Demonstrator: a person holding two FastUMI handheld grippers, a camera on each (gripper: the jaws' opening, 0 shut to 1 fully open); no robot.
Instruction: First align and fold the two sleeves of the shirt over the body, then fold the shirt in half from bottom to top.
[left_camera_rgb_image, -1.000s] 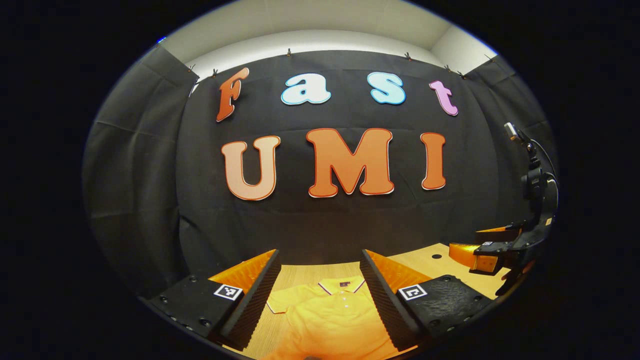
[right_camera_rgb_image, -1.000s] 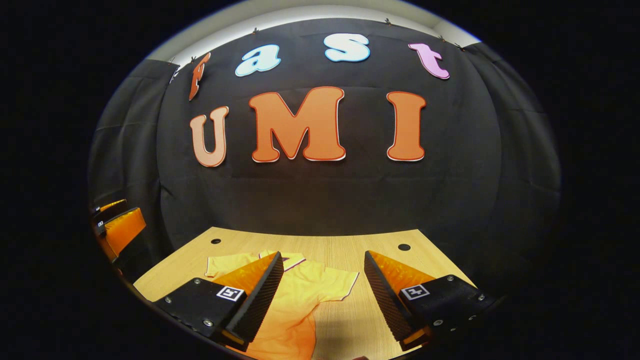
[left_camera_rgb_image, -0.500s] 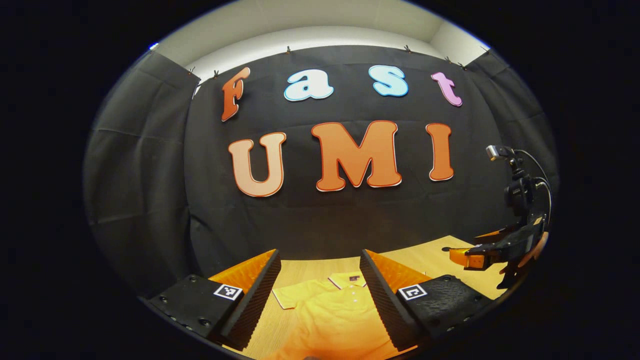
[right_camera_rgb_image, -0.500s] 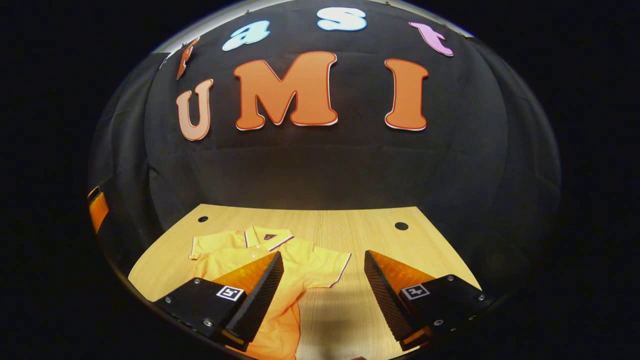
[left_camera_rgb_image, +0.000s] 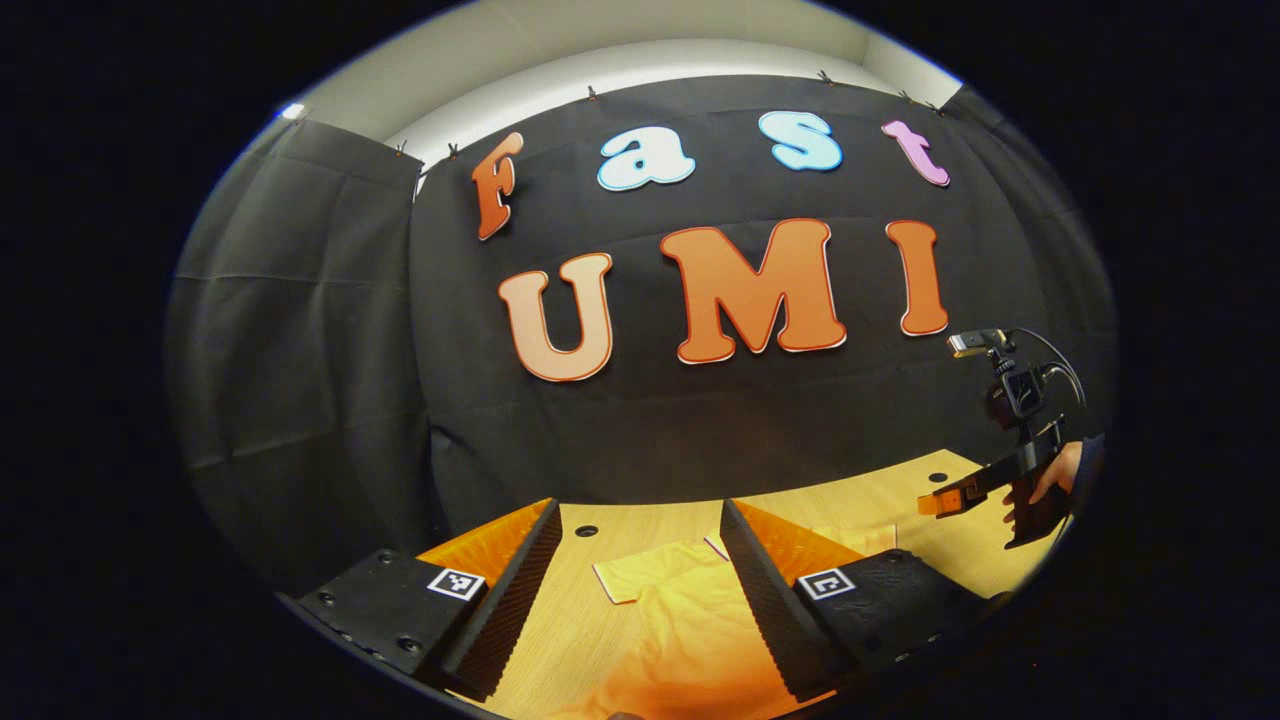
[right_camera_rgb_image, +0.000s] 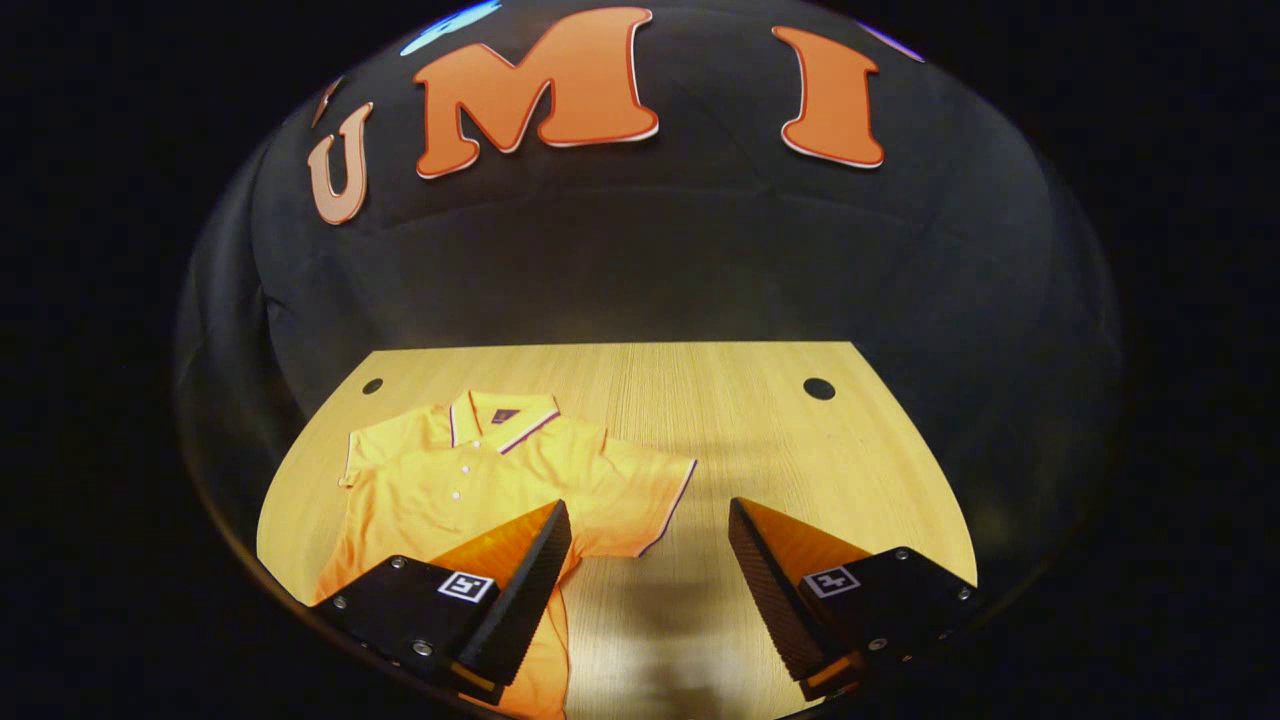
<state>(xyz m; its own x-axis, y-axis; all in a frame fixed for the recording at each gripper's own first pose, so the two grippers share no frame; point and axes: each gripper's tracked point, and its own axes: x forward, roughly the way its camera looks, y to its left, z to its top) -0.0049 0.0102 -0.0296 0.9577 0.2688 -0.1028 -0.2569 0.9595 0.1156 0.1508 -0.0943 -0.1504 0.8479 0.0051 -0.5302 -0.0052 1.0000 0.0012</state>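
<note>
A yellow-orange polo shirt (right_camera_rgb_image: 450, 485) lies flat on the wooden table (right_camera_rgb_image: 760, 430), collar toward the far wall, both short sleeves spread out. My right gripper (right_camera_rgb_image: 650, 555) hovers open above the table, next to the shirt's right sleeve (right_camera_rgb_image: 640, 490); its near finger overlaps the shirt's body. In the left gripper view, my left gripper (left_camera_rgb_image: 632, 560) is open above the shirt (left_camera_rgb_image: 680, 625), with the left sleeve (left_camera_rgb_image: 635, 580) showing between its fingers. The right gripper (left_camera_rgb_image: 960, 497) appears farther off at the right edge, held by a hand (left_camera_rgb_image: 1050, 478).
Two round holes (right_camera_rgb_image: 819, 388) (right_camera_rgb_image: 372, 385) sit near the table's far corners. Black cloth walls close in the table at the back and on both sides. Bare wood stretches to the right of the shirt.
The right gripper has tipped downward, bringing the whole shirt and table into its view. The left gripper has swung left, so the shirt sits more to the right between its fingers.
</note>
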